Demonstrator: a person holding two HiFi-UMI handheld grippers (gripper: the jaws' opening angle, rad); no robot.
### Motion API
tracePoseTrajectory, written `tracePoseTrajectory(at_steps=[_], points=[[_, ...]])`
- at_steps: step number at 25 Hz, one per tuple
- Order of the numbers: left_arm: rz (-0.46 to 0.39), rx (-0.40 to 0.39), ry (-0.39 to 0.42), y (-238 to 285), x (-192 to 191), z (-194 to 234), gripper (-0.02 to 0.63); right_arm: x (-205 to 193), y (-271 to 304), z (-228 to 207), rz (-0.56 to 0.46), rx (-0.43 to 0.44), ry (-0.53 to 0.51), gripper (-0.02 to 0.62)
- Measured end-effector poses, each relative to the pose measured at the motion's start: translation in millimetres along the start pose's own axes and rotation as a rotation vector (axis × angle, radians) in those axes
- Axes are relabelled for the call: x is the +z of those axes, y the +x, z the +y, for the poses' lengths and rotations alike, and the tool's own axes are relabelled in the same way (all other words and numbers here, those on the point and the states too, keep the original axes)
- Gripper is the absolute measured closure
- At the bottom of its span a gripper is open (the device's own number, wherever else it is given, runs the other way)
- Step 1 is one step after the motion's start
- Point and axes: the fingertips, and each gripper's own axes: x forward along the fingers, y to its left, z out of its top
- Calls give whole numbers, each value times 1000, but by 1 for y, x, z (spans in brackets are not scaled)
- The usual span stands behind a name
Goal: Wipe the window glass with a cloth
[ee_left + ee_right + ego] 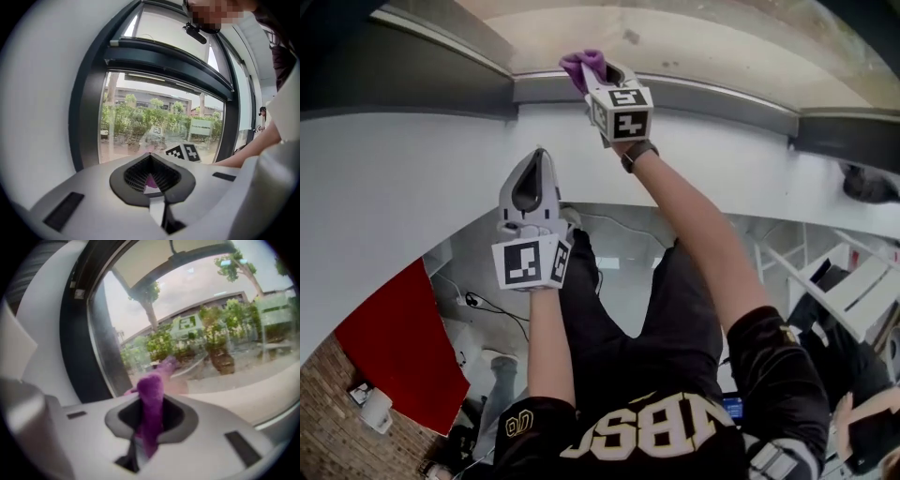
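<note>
A purple cloth (581,66) is bunched in my right gripper (598,73), which is shut on it. The cloth is held up at the window glass (694,37), near the dark grey frame's corner (441,94). In the right gripper view the cloth (152,385) sticks out from between the jaws of that gripper (150,401), close to the glass (211,324). My left gripper (539,157) hangs lower and to the left, back from the window, shut with nothing in it. The left gripper view looks over its closed jaws at the glass (159,122) and the right gripper's marker cube (183,152).
A white wall band (412,178) runs below the window. Further down are a red panel (403,356), cables on the floor (487,309) and white furniture (853,281) at the right. The person's arm (243,157) reaches in from the right of the left gripper view.
</note>
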Motion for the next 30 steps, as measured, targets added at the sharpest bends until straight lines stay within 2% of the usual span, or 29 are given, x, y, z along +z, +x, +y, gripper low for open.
tracePoseTrajectory(at_steps=[6, 10, 14, 17, 20, 22, 26, 28, 30], points=[[-17, -100, -56, 46, -2, -138, 588, 4, -155, -229, -4, -305, 92, 520], [-15, -170, -73, 66, -9, -216, 588, 8, -241, -348, -37, -479, 175, 520], [-3, -222, -74, 75, -19, -272, 588, 9, -307, -433, -78, -626, 263, 520], [-7, -243, -71, 81, -19, -293, 588, 10, -324, -459, -83, -664, 283, 520], [-19, -243, -66, 79, -17, -297, 588, 6, -330, -461, -71, -681, 282, 520], [-25, -214, -57, 73, -17, -282, 588, 6, -315, -434, -36, -632, 213, 520], [-21, -111, -87, 53, -10, -207, 588, 9, -234, -295, 16, -334, 13, 520], [-25, -56, -82, 43, -6, -162, 588, -2, -181, -221, 39, -194, -10, 520], [-23, -9, -64, 31, -6, -116, 588, -16, -131, -154, 61, -92, -18, 520]])
